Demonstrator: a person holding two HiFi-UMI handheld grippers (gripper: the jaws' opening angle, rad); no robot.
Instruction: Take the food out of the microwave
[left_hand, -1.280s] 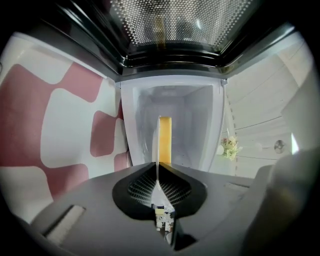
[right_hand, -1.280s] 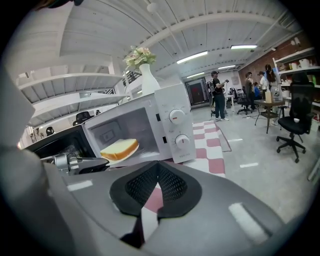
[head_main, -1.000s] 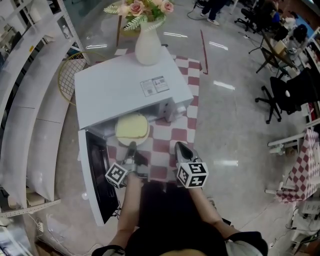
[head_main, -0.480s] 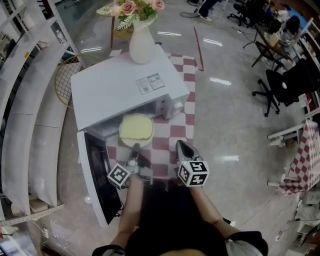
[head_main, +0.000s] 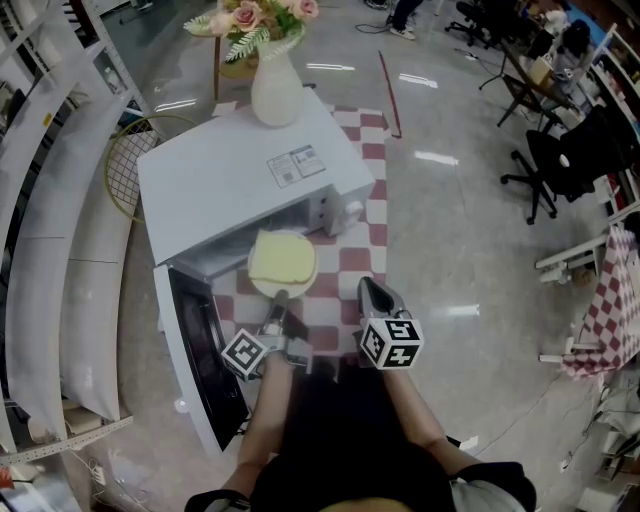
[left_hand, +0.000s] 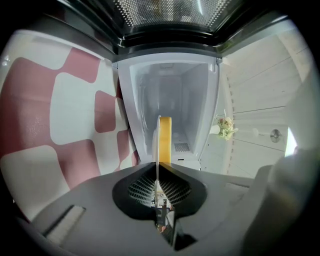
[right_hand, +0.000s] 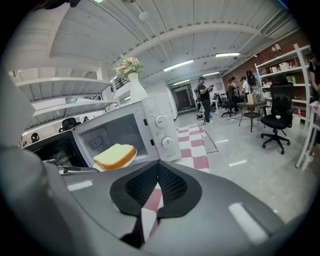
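A slice of yellow bread (head_main: 281, 258) lies on a white plate (head_main: 296, 289) just in front of the open white microwave (head_main: 240, 180). My left gripper (head_main: 279, 298) is shut on the plate's near rim. In the left gripper view the plate (left_hand: 158, 150) and the bread (left_hand: 165, 140) stand edge-on between the jaws, with the microwave's cavity (left_hand: 170, 100) behind. My right gripper (head_main: 368, 289) hovers to the right of the plate, shut with nothing in it. The right gripper view shows the bread (right_hand: 115, 155) beside the microwave's knobs (right_hand: 161, 120).
The microwave door (head_main: 195, 340) hangs open at the left, towards me. A white vase of flowers (head_main: 275, 90) stands on the microwave. The red-and-white checked tablecloth (head_main: 375, 190) shows at the right. White shelves (head_main: 50, 200) line the left; office chairs (head_main: 560, 170) stand at the right.
My left gripper has drawn the plate with the bread a little further out of the microwave's opening, towards me and the right. The right gripper has hardly moved.
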